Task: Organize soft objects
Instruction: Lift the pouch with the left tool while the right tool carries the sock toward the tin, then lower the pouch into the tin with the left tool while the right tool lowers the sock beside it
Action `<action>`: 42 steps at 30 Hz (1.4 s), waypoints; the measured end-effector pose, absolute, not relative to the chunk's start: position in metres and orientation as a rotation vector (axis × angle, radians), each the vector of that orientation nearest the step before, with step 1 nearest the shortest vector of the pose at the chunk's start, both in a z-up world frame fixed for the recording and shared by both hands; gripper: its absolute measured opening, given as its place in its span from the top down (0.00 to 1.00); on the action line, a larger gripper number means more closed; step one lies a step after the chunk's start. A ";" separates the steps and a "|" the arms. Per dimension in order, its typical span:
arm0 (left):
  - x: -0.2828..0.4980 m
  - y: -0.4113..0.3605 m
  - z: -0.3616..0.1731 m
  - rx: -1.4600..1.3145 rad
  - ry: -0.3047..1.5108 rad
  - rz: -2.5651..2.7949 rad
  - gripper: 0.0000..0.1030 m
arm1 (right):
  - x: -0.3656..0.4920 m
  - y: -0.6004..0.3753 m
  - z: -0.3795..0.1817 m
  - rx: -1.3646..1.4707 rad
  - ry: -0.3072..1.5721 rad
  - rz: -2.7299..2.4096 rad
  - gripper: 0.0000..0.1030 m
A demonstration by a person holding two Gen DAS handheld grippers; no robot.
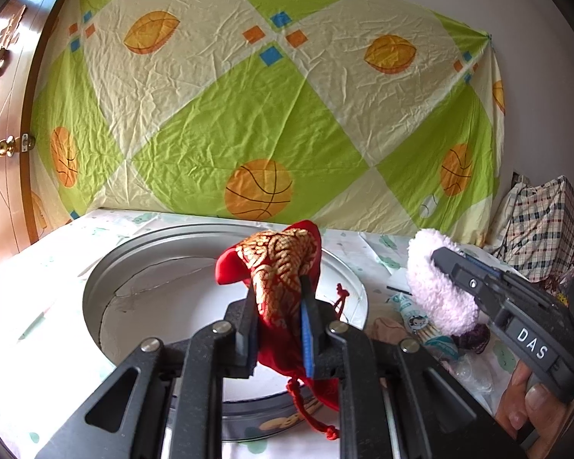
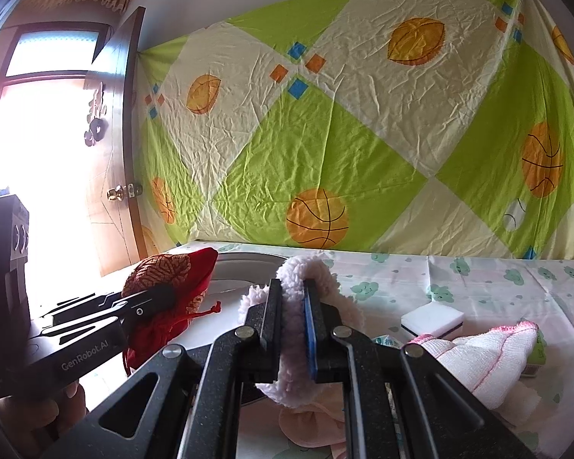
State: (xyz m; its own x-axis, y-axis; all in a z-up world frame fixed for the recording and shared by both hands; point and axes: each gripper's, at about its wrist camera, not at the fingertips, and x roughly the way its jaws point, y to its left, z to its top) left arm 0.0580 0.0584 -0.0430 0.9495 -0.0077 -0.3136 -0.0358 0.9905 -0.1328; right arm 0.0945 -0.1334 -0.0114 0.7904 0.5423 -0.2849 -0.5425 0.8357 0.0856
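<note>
Our left gripper (image 1: 277,290) is clamped on the red pouch (image 1: 283,264), held above the round tray (image 1: 107,267) ahead of it. To its right, our right gripper (image 2: 292,287) pinches the pink fleece (image 2: 306,267), the towel (image 2: 490,355) lying right of it.

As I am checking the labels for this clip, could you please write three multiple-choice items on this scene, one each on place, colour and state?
1. Where is the white sponge?
A. in the tin
B. on the tablecloth to the right of the right gripper
C. in the left gripper

2. What colour is the pouch?
A. blue
B. red and gold
C. plain white

3. What state is the right gripper in?
A. shut on the pink fleece
B. open and empty
C. shut on the sponge

Answers:
1 B, it lies on the cloth beside the towel.
2 B, red cloth with a gold pattern.
3 A, the fleece is pinched between its fingers.
</note>
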 end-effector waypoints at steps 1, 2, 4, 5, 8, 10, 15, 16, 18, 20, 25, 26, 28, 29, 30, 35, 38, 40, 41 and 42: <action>0.058 0.060 -0.043 -0.141 0.319 0.017 0.85 | 0.094 -0.131 -0.011 -0.001 0.307 0.586 0.89; 0.057 0.063 -0.043 -0.144 0.319 0.020 0.85 | 0.095 -0.129 -0.012 -0.003 0.308 0.588 0.89; 0.057 0.066 -0.043 -0.149 0.320 0.026 0.85 | 0.095 -0.125 -0.012 -0.008 0.309 0.593 0.89; 0.057 0.068 -0.044 -0.151 0.320 0.029 0.85 | 0.095 -0.123 -0.012 -0.009 0.309 0.595 0.89; 0.056 0.072 -0.044 -0.155 0.321 0.037 0.85 | 0.095 -0.118 -0.012 -0.012 0.311 0.601 0.89; 0.056 0.074 -0.044 -0.156 0.320 0.043 0.85 | 0.095 -0.115 -0.012 -0.015 0.312 0.607 0.89; 0.055 0.082 -0.044 -0.159 0.318 0.061 0.85 | 0.094 -0.105 -0.013 -0.026 0.315 0.623 0.89; 0.055 0.083 -0.044 -0.160 0.318 0.064 0.85 | 0.094 -0.103 -0.013 -0.028 0.315 0.626 0.89; 0.055 0.087 -0.044 -0.161 0.319 0.070 0.85 | 0.094 -0.100 -0.013 -0.033 0.316 0.631 0.89; 0.055 0.090 -0.044 -0.160 0.319 0.074 0.85 | 0.095 -0.095 -0.014 -0.042 0.320 0.637 0.89; 0.055 0.095 -0.043 -0.155 0.319 0.081 0.85 | 0.098 -0.089 -0.014 -0.050 0.328 0.647 0.89; 0.056 0.095 -0.043 -0.149 0.319 0.085 0.85 | 0.098 -0.087 -0.013 -0.054 0.327 0.649 0.89; 0.057 0.097 -0.040 -0.140 0.318 0.089 0.85 | 0.099 -0.084 -0.010 -0.064 0.323 0.653 0.89; 0.057 0.098 -0.039 -0.139 0.318 0.089 0.85 | 0.098 -0.082 -0.008 -0.066 0.320 0.655 0.89; 0.059 0.100 -0.037 -0.142 0.321 0.086 0.85 | 0.099 -0.081 -0.005 -0.070 0.317 0.658 0.89; 0.067 0.109 -0.031 -0.138 0.348 0.091 0.85 | 0.105 -0.067 0.007 -0.110 0.319 0.667 0.89; 0.074 0.113 -0.028 -0.126 0.366 0.097 0.85 | 0.110 -0.058 0.011 -0.129 0.322 0.675 0.89; 0.080 0.117 -0.027 -0.125 0.385 0.097 0.85 | 0.115 -0.052 0.012 -0.142 0.330 0.679 0.89; 0.084 0.119 -0.027 -0.128 0.399 0.095 0.85 | 0.117 -0.050 0.012 -0.142 0.336 0.683 0.89; 0.087 0.121 -0.027 -0.130 0.412 0.095 0.85 | 0.120 -0.048 0.012 -0.142 0.345 0.684 0.89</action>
